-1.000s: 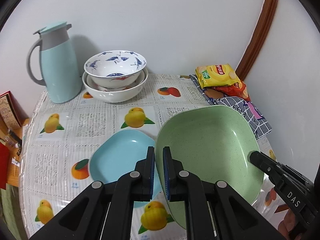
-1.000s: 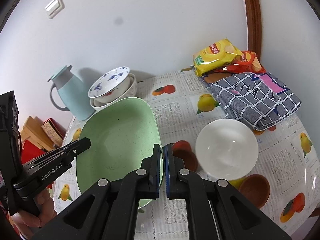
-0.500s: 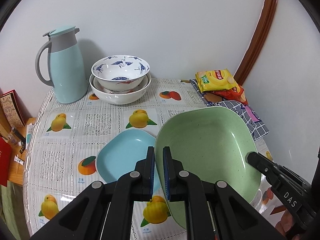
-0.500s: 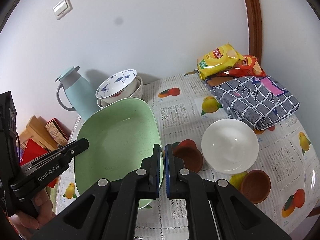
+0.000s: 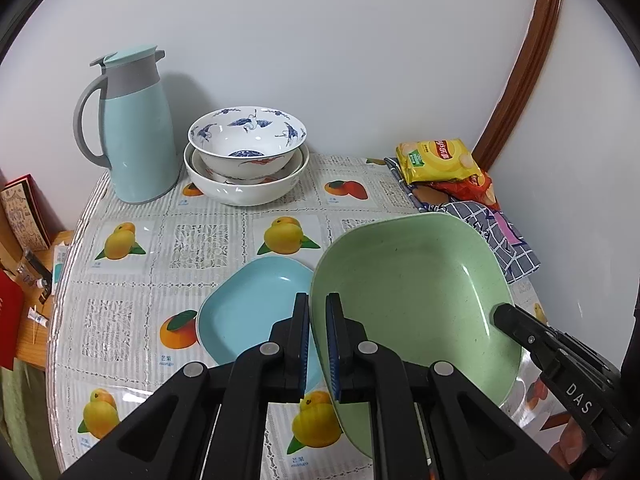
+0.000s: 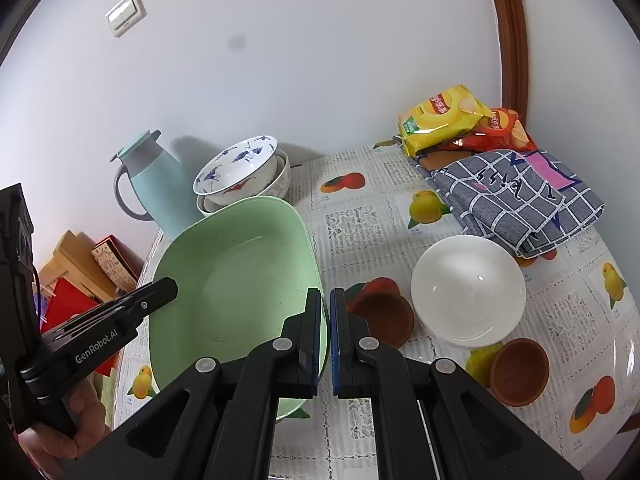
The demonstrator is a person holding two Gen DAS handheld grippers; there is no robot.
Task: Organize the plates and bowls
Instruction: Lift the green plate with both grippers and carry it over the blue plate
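Note:
A large green square dish (image 5: pixel 412 292) is held between both grippers. My left gripper (image 5: pixel 318 304) is shut on its left rim. My right gripper (image 6: pixel 326 300) is shut on its right rim, and its tip (image 5: pixel 500 314) shows at the dish's far side in the left wrist view. In that view a light blue plate (image 5: pixel 252 304) lies on the table just left of the dish, its right edge hidden behind the green rim. Two stacked bowls (image 5: pixel 246 148), the top one with blue birds, stand at the back. A white bowl (image 6: pixel 468 290) sits right of the dish.
A pale blue jug (image 5: pixel 136 128) stands by the wall left of the stacked bowls. Two small brown dishes (image 6: pixel 384 312) (image 6: pixel 520 372) lie near the white bowl. A checked cloth (image 6: pixel 516 200) and snack bags (image 6: pixel 444 116) fill the back right corner. The table's round edge (image 5: pixel 60 280) falls away on the left.
Both grippers keep their hold on the green dish. The view has drifted slightly, so the jug and stacked bowls sit a little further right in the left wrist view.

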